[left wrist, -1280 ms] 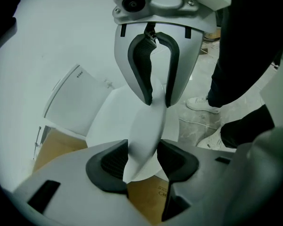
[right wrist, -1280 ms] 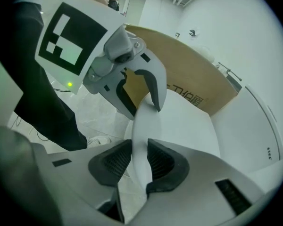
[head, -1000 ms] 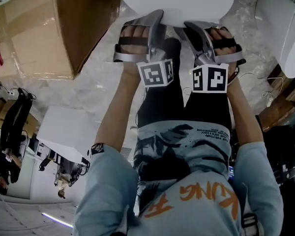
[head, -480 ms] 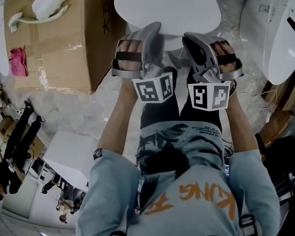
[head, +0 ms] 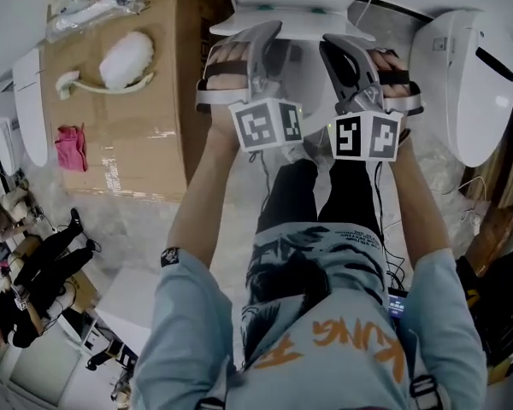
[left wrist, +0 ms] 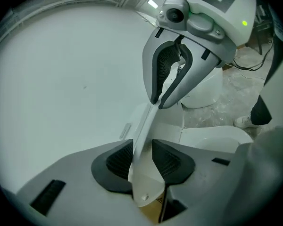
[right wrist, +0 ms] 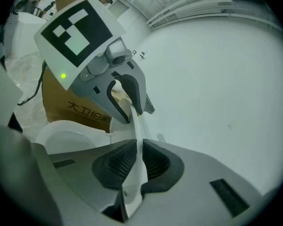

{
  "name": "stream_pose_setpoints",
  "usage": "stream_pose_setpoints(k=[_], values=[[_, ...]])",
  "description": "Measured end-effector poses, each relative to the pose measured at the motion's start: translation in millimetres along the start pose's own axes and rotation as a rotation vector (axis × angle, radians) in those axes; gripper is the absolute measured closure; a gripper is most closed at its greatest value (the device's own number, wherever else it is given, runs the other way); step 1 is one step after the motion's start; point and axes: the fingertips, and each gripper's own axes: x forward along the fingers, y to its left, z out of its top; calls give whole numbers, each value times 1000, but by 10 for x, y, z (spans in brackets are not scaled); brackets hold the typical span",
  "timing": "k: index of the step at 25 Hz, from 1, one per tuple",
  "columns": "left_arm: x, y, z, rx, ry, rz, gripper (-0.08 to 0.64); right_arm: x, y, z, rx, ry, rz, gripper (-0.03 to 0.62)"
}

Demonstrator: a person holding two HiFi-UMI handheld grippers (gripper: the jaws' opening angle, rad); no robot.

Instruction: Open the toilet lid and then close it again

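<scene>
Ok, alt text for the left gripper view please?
The left claw grips the raised white toilet lid by its edge, jaws having just eased slightly wider. Further along that edge the right claw, jaws just closed tighter, clamps it too.

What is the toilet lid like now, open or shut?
Open. The toilet lid is tipped up, its big white face filling the left gripper view, and the seat below it is uncovered.

Toilet lid [head: 299, 24]: white, smooth, glossy plastic with a rounded outline; broad face plain apart from one faint speck. Pose: raised and steeply tilted, at the far centre of the scene, near rim lifted. Rim is thin, seen edge-on, with a thicker rounded lip.
</scene>
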Motion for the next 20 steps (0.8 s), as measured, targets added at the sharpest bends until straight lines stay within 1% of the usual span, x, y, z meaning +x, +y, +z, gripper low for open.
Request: stream_pose_setpoints(k=[4,7,9,11,13,16,17,19,20], values=[[317,322,79,8,-9,-2,401,257,-399,-62,-22,27,-75,541],[561,519,112,5,-24,17,379,453,-641,-114,-58,48,-127,544],[708,633,122,6,-25,24,365,587,-783,-148,-51,67,-146,540],[859,729,127,6,-21,11,357,725,-908,-195,-34,92,-160,535],[1017,823,150,9,-29,1,348,857,-1037,-257,5,111,-161,538],[1224,928,157,4,-43,-21,337,1033,-1211,-325,128,118,-147,540],[1289,955,151,1,-44,-36,336,1090,-1256,-346,155,122,-147,537],[1405,1014,147,-6,-44,-67,336,1200,-1333,-391,178,133,-147,532],[1450,1040,148,-11,-44,-78,336,1247,-1363,-411,194,136,-141,518]])
